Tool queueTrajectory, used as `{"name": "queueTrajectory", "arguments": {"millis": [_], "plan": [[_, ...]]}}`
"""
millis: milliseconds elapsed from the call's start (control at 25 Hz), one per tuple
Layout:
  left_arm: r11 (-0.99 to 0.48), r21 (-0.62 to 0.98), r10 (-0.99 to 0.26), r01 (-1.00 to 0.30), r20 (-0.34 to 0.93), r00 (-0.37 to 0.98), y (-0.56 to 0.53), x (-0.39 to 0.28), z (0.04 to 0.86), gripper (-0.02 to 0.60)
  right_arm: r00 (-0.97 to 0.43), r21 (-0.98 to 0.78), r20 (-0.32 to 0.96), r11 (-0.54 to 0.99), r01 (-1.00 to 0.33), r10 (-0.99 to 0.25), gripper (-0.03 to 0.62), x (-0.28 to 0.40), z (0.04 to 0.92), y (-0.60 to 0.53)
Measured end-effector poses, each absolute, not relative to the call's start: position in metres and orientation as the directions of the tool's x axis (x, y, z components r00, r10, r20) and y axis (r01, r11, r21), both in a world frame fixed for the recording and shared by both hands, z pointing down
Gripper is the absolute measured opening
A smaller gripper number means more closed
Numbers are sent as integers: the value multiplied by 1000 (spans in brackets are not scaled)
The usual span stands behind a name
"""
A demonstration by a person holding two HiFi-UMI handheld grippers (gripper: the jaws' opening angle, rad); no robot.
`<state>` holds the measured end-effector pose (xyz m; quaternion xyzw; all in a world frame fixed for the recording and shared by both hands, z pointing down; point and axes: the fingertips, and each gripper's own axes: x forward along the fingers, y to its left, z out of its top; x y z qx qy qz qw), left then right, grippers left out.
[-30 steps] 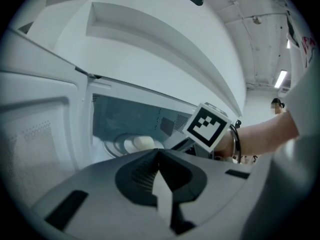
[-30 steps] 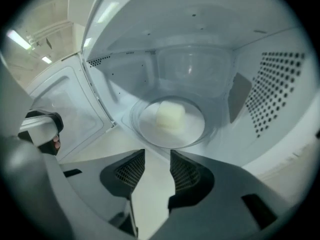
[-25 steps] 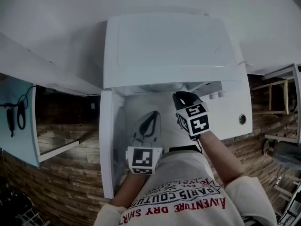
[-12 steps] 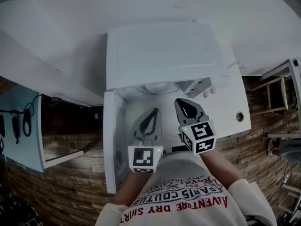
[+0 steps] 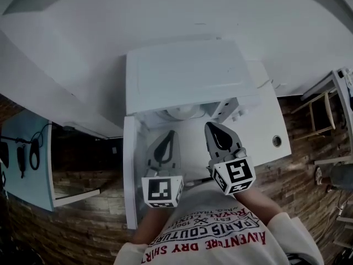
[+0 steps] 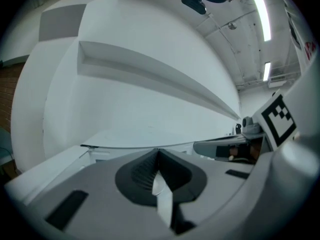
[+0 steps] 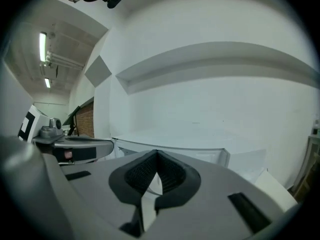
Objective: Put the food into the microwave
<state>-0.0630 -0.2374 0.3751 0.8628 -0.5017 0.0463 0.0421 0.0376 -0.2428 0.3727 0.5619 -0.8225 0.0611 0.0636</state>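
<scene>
— Both hands have lifted and pulled back toward the person over the last second. The right gripper (image 5: 212, 128) had been reaching at the mouth of the microwave (image 5: 190, 73) and is now clear of it.

— Lay the scene out for me, big things first.

— A white wall (image 5: 165, 15) is behind and a white tabletop (image 5: 262, 134) below, with the white microwave standing on it, seen from above. Its door (image 5: 130, 175) is swung open at the left side. The left gripper (image 5: 170, 134) and the right one sit side by side in front of the opening, apart from each other and touching nothing.

— And the jaws?

— Each pair is pressed together, pad on pad, with nothing between them.

— Where's the food?

— Just inside the opening there's a pale round rim (image 5: 185, 113), which I take to be a plate or bowl. I can't make out what lies on it. My reading is that it already sits in the cavity.

— What if it needs shifting?

— I'd expect a stiff, glazed dish with some weight, smooth enough to slip and easy to break. Pinch across the near lip, one pad above and one below, and keep it level. The door should swing lightly, so push it at its free edge.
</scene>
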Motion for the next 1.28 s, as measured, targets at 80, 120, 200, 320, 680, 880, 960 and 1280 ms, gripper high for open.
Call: {"name": "queueTrajectory", "arguments": {"millis": [80,120,200,320,680,880,960,1280], "plan": [[-491,24,-864,-871,118,490,-238,-64,372,6,-359,-29,181,360,-932,-915,12,38,374,-242],[-490,22,-865,-872,114,489,-238,-65,370,6,-358,-29,183,359,-933,-915,12,38,374,-241],[-487,19,-867,-873,110,486,-239,-66,367,6,-358,-33,184,358,-933,-915,12,39,375,-241],[-486,15,-867,-874,114,484,-239,-66,367,6,-358,-45,190,356,-933,-914,12,39,377,-242],[-480,9,-870,-877,127,477,-239,-64,370,6,-377,-96,202,365,-926,-904,12,40,380,-244],[-480,12,-869,-877,126,478,-240,-61,370,6,-385,-109,198,370,-923,-902,11,42,378,-246],[-480,13,-870,-877,127,477,-240,-60,369,6,-388,-109,199,374,-921,-900,11,42,377,-246],[-473,9,-874,-881,123,470,-241,-59,366,6,-404,-111,203,389,-915,-892,11,40,376,-247]]}}
